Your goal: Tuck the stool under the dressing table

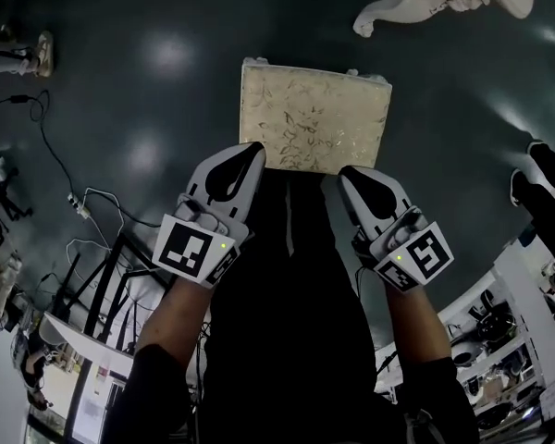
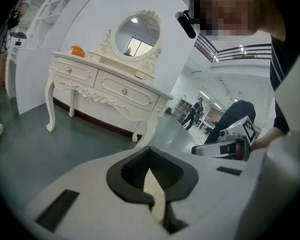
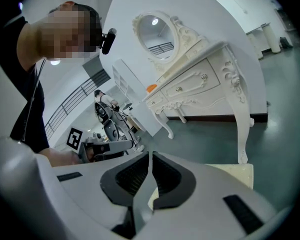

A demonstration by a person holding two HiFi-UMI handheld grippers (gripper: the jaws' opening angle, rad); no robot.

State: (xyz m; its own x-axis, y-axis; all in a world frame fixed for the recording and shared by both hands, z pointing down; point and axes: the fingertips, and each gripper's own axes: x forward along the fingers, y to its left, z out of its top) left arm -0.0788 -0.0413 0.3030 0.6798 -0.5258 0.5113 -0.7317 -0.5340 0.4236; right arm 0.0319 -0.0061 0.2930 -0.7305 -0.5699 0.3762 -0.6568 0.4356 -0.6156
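— What lies at the far left of the head view?
— Black cables [image 1: 83, 202] trail over the dark floor [image 1: 148, 81], well apart from the stool.
— And the left gripper [image 1: 251, 154]?
— Its tip sits at the near left edge of the stool [image 1: 314, 118]; whether it touches the stool cannot be told. In the gripper's own view the jaws meet at the tips with nothing caught. A sliver of the cream seat shows through the hollow behind them.
— Where does the stool stand?
— It stands on the floor just ahead of both grippers, patterned cream cushion facing up. It is out in the open, short of the dressing table [image 2: 115, 89] and not under it.
— The right gripper [image 1: 349, 175]?
— It is at the near right edge of the cushion. Its jaws are all but together, with only a thin slit between them, and they hold nothing.
— Further right?
— One carved white leg [image 1: 398, 7] of the table curls just beyond the stool's far right corner. The left gripper view shows the table whole, with an oval mirror [image 2: 136, 34] and an orange thing [image 2: 77, 50] on top.
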